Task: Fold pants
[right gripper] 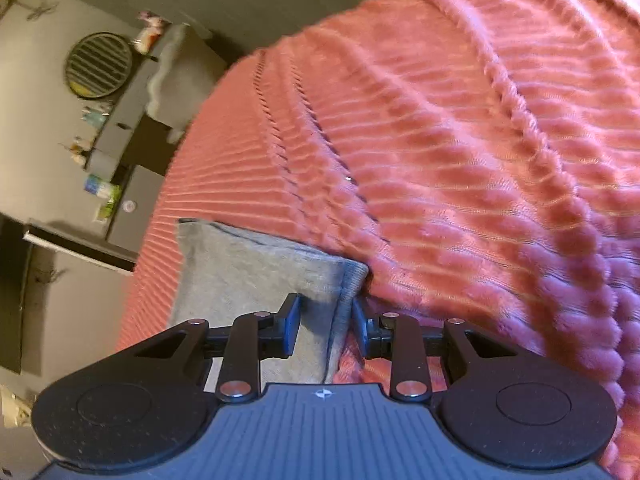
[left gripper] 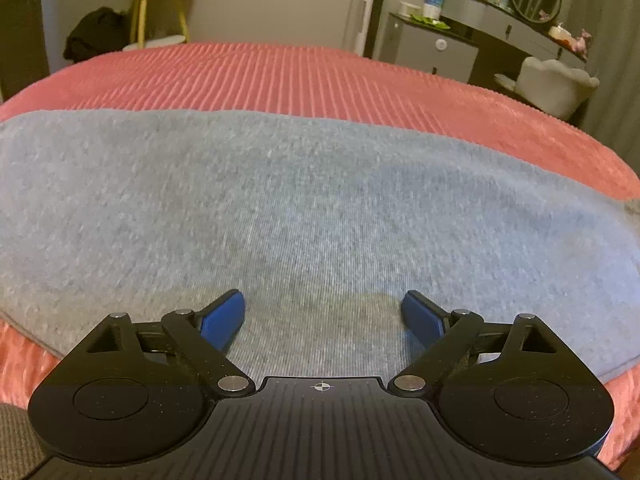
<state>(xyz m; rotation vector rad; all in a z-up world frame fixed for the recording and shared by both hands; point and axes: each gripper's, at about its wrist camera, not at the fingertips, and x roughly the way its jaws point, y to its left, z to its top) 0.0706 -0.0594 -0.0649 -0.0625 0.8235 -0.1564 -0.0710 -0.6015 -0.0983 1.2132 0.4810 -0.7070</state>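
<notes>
Grey knit pants [left gripper: 304,208] on pink ribbed bedspread [left gripper: 280,76]: ahead of spread-wide left gripper [left gripper: 323,312]; ribbed cuff [right gripper: 346,296] between parted right gripper [right gripper: 325,320] fingers.

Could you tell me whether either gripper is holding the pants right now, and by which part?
Neither holds anything. The left gripper is open above the grey pants; the right gripper is open astride their ribbed cuff edge.

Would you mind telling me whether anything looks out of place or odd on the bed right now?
Nothing stands out. The grey pants lie flat on the pink ribbed bedspread, with both grippers open over them.
</notes>
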